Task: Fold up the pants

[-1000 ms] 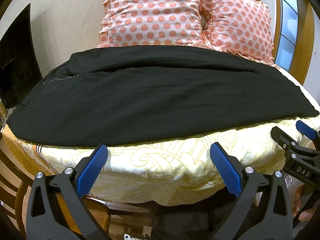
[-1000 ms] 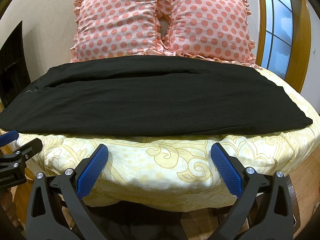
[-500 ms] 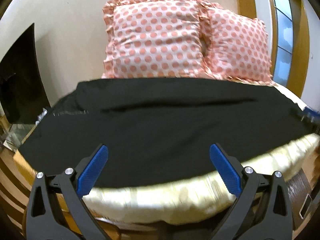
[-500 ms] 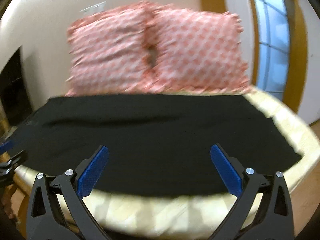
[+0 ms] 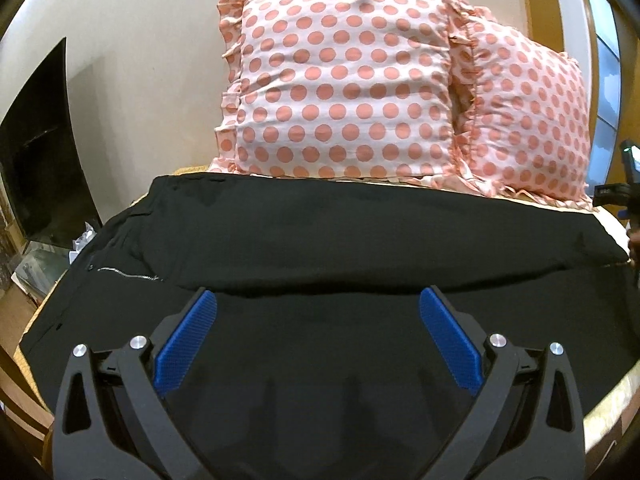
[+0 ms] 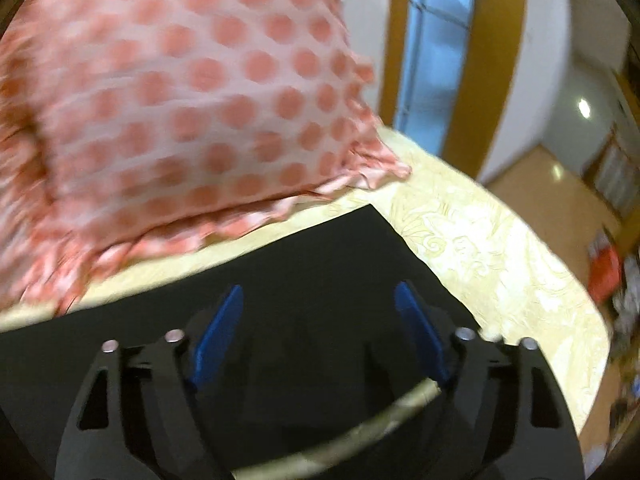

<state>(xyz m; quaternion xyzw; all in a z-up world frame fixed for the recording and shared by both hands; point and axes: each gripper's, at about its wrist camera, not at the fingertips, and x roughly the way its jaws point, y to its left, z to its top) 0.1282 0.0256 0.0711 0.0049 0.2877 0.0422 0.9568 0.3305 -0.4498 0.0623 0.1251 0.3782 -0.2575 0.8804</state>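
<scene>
Fingers (image 5: 188, 344) of my left gripper (image 5: 318, 336) stand spread wide with nothing between the blue pads, hovering over the near half of the pants (image 5: 340, 240). On my right gripper (image 6: 320, 328) the fingers (image 6: 218, 332) are closing, yet they are parted and I see no cloth pinched between them; they hang above the leg end of the pants (image 6: 332, 264), and that view is blurred.

From the left wrist camera the black pants lie flat across the bed (image 5: 608, 404), running from nine o'clock to three o'clock. A short zipper line (image 5: 124, 274) shows toward nine o'clock, so I read that as the waist end. A long crease crosses the cloth just beyond my left fingertips. From the right wrist camera the hem corner sits at about one o'clock of my fingers, lying on the yellow patterned bedspread (image 6: 500, 248).

Past the pants at twelve o'clock, two pink pillows with coral dots lean against the wall: the bigger one (image 5: 340, 92) in the middle, the second (image 5: 532, 120) toward two o'clock and touching it. A dark screen (image 5: 40, 152) stands at ten o'clock beside the bed. At three o'clock in the left view, the edge of my right gripper (image 5: 628, 184) just shows. A window with a wooden frame (image 6: 440, 40) rises at one o'clock in the right view.
</scene>
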